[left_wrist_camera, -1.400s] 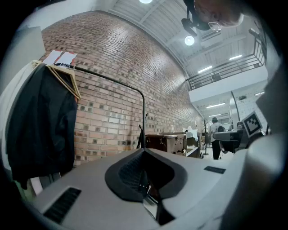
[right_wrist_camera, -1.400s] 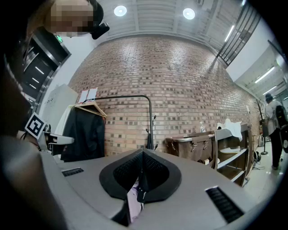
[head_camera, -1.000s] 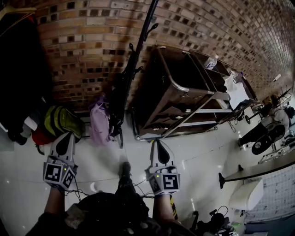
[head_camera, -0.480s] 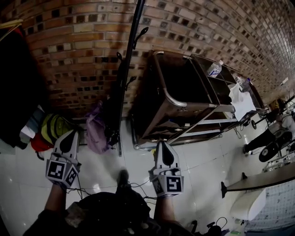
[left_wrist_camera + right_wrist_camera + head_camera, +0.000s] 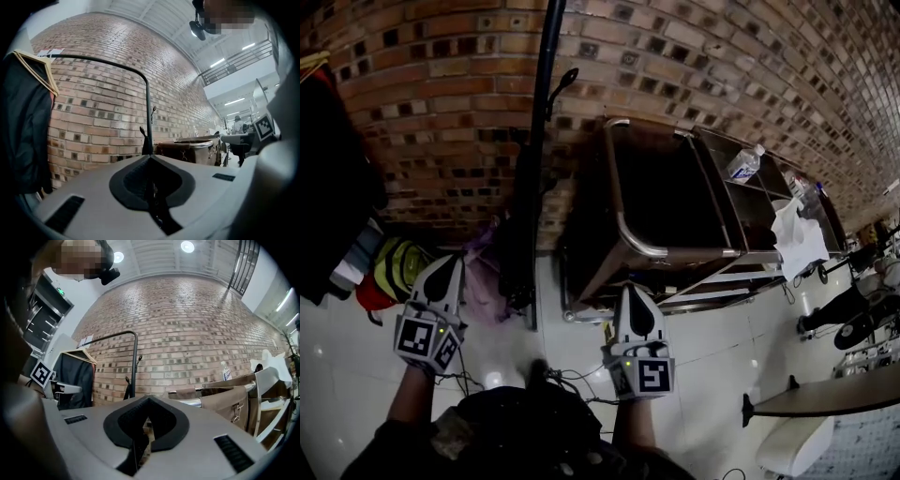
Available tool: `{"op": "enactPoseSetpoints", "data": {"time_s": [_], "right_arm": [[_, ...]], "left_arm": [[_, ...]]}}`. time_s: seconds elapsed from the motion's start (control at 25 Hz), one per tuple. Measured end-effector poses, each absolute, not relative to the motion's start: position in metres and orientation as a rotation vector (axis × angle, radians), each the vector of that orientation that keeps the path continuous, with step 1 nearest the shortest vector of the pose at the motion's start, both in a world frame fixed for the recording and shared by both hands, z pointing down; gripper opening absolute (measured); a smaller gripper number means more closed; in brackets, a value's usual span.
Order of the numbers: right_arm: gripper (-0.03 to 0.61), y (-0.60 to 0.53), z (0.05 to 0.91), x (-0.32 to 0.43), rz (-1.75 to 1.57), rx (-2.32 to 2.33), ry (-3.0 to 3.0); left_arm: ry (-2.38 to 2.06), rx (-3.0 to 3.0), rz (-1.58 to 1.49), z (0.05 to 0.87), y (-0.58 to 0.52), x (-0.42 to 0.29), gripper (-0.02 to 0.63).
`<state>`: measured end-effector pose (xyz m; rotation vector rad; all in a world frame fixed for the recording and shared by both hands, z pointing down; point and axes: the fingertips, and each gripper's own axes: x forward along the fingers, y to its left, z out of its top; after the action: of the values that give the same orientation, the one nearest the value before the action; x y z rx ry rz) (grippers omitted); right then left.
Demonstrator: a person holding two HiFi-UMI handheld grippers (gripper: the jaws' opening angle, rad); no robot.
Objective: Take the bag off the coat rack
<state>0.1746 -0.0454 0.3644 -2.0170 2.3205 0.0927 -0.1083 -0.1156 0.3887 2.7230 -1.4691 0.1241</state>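
Note:
A black coat rack pole (image 5: 542,103) stands against the brick wall, with a hook (image 5: 565,79) jutting right. A dark bag (image 5: 521,220) hangs down along the pole. A purple bag (image 5: 481,281) sits low beside its foot. My left gripper (image 5: 447,260) is shut and empty, short of the purple bag and left of the pole. My right gripper (image 5: 629,291) is shut and empty too, right of the rack, in front of the cart. In the left gripper view the pole (image 5: 148,117) rises straight above the left gripper (image 5: 149,157). In the right gripper view the pole (image 5: 135,363) stands left of the right gripper (image 5: 149,400).
A metal cart (image 5: 630,239) with brown canvas sides stands right of the rack, a water bottle (image 5: 743,163) on its top. Dark clothing (image 5: 328,187) hangs at the left on a wooden hanger (image 5: 38,70). A yellow-green bag (image 5: 397,261) lies below it. Cables (image 5: 572,377) trail on the tiled floor.
The view has shifted so the rack and cart sit nearer and more upright. Both grippers stay shut and empty, the left one a little closer to the purple bag.

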Motion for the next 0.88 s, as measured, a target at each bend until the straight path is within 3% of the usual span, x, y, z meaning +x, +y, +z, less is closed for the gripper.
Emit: {"op": "enactPoseSetpoints", "data": {"time_s": [0.56, 0.64, 0.88], "right_arm": [[0.008, -0.109, 0.366, 0.169, 0.093, -1.693, 2.534], [0.008, -0.112, 0.368, 0.165, 0.077, -1.675, 2.549], [0.008, -0.124, 0.374, 0.153, 0.041, -1.652, 2.577]], "left_arm": [[-1.637, 2.698, -0.003, 0.384, -0.178, -0.046, 0.02], [-1.644, 2.696, 0.001, 0.384, -0.183, -0.044, 0.061], [-1.615, 2.711, 0.026, 0.385, -0.205, -0.032, 0.067]]}}
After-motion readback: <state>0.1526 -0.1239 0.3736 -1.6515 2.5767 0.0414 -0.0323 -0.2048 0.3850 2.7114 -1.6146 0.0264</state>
